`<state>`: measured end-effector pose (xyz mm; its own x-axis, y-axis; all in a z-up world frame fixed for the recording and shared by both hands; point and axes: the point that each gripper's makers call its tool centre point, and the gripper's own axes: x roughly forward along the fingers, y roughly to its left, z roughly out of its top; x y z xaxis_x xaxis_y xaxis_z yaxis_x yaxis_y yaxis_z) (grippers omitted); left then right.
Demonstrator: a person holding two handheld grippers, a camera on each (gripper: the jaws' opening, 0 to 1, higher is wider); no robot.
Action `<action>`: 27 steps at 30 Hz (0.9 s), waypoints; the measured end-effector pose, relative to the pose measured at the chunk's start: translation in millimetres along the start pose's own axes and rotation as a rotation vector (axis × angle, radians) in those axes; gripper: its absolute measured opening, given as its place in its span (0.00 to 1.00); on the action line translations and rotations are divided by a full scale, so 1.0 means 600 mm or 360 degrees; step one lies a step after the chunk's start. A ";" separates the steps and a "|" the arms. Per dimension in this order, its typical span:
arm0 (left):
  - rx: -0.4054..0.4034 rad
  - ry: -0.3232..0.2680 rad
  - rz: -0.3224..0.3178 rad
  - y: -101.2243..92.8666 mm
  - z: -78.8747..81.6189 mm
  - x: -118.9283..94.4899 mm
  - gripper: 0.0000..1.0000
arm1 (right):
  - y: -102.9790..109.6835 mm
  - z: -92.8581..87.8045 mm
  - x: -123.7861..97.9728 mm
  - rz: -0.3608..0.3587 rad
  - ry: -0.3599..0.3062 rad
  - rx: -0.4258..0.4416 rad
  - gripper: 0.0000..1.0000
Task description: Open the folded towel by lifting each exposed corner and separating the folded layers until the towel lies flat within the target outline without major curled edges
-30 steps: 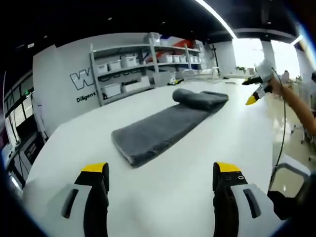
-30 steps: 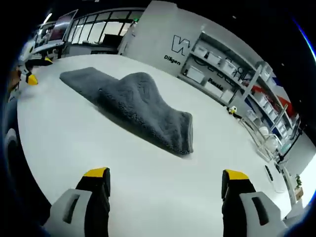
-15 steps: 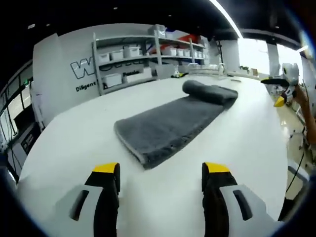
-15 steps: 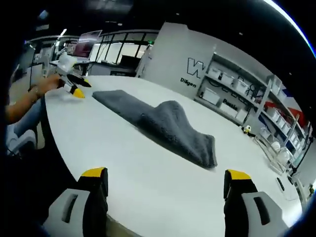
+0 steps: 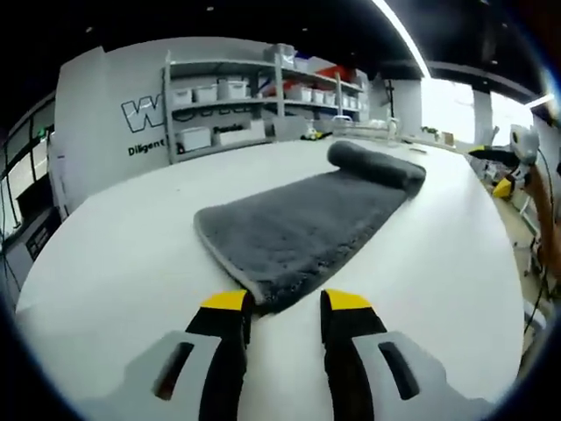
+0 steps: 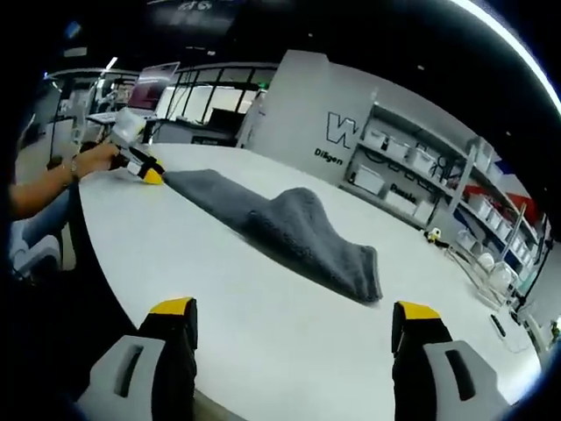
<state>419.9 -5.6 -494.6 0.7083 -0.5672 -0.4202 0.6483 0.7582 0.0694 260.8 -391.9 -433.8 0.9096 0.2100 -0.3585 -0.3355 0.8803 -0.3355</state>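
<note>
Towel (image 5: 302, 230) near edge between half-closed left gripper (image 5: 280, 303) jaws; right gripper (image 6: 294, 314) wide open, empty.

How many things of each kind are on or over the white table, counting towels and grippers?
Grey towel: 1
Left gripper, right gripper: 2
Total: 3
</note>
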 end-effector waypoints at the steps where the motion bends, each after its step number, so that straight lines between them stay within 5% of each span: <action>1: 0.0011 -0.0004 0.0009 0.002 0.000 0.001 0.24 | 0.000 0.000 0.000 0.0000 -0.0001 0.0001 0.92; 5: 0.0044 -0.0016 0.0057 0.017 -0.002 0.000 0.09 | -0.001 -0.003 0.002 0.0001 0.0020 -0.0008 0.92; 27: 0.0091 0.0028 0.0148 0.064 -0.014 -0.032 0.07 | 0.028 0.009 0.021 0.0067 0.0004 -0.0010 0.92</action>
<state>428.8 37.2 -491.7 0.7615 -0.4890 -0.4254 0.5951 0.7875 0.1600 267.9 -371.9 -439.1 0.8940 0.2461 -0.3745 -0.3752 0.8680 -0.3254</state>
